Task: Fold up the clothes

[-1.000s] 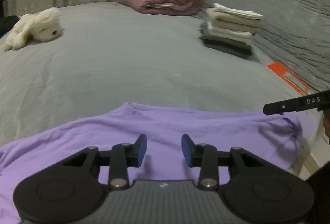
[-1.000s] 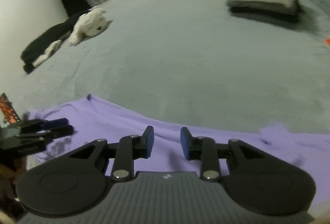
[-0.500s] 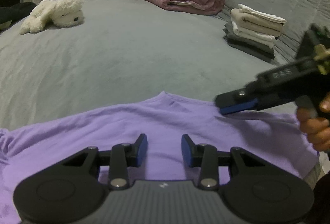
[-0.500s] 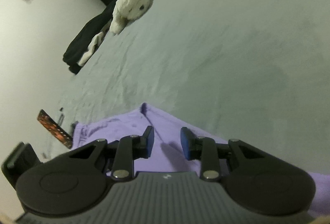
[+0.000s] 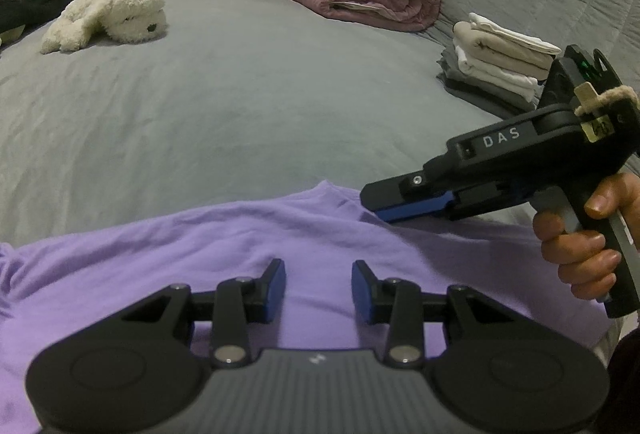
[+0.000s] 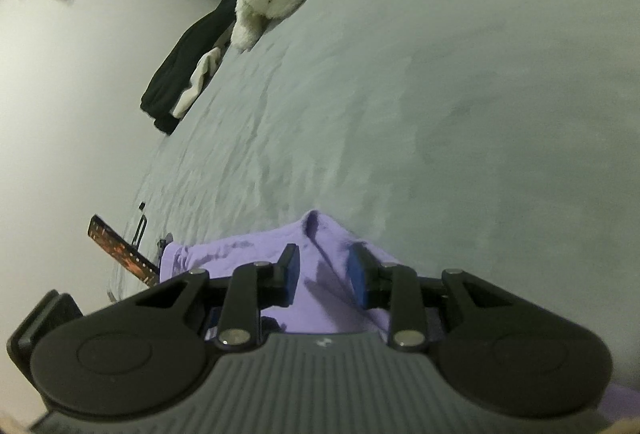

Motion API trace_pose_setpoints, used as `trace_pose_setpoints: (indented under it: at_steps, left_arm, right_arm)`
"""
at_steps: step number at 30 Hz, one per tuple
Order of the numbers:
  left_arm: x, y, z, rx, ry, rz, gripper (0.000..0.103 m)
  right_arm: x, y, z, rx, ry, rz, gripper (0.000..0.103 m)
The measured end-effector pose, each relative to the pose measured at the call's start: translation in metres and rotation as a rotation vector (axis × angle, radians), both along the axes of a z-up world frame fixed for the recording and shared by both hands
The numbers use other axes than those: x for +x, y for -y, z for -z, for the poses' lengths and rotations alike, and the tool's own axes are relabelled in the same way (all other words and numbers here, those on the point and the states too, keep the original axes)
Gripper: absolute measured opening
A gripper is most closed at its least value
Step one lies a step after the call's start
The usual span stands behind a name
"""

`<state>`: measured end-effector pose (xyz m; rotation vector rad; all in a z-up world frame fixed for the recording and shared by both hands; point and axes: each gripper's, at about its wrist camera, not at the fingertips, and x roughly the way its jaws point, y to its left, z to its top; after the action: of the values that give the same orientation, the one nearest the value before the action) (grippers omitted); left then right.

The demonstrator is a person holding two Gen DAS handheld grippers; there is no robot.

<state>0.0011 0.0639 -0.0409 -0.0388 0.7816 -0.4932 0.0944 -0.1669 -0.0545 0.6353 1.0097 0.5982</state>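
Purple shirt point(image 5: 248, 258), lower frame, spread flat on bed point(image 5: 240, 122) for folding. Left tongs point(image 5: 318, 289) and right tongs point(image 6: 323, 275) apart, empty, poised over far hem, likely to pinch.

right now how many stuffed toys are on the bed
1: a white stuffed toy lies on the far left of the grey bed, beside dark clothes. Others may be out of view.

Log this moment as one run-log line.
stage: pre-grasp | garment: purple shirt flat on grey bed | left gripper: open above shirt | right gripper: open, at shirt's far edge
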Motion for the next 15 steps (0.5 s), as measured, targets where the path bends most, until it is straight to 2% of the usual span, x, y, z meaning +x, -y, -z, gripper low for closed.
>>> trace_pose_setpoints:
  at_steps: [4,6,8,10,15]
  left_arm:
    - [0.0,0.0,0.0,-0.004,0.0,-0.007,0.038]
    - [0.0,0.0,0.0,-0.005,0.0,-0.01,0.038]
    - [0.0,0.0,0.0,-0.006,0.003,-0.013,0.038]
    - [0.0,0.0,-0.001,-0.007,0.007,-0.016,0.038]
    - [-0.002,-0.002,-0.002,-0.01,0.028,-0.025,0.038]
  right_arm:
    - [-0.003,-0.006,-0.003,-0.018,0.017,-0.034,0.032]
    - [-0.005,-0.007,-0.003,-0.036,0.027,-0.047,0.025]
    - [-0.005,-0.011,-0.004,-0.069,0.034,-0.064,0.01]
    - [-0.006,-0.013,-0.007,-0.096,0.051,-0.057,0.004]
    - [-0.006,-0.015,-0.023,-0.117,0.158,-0.003,0.003]
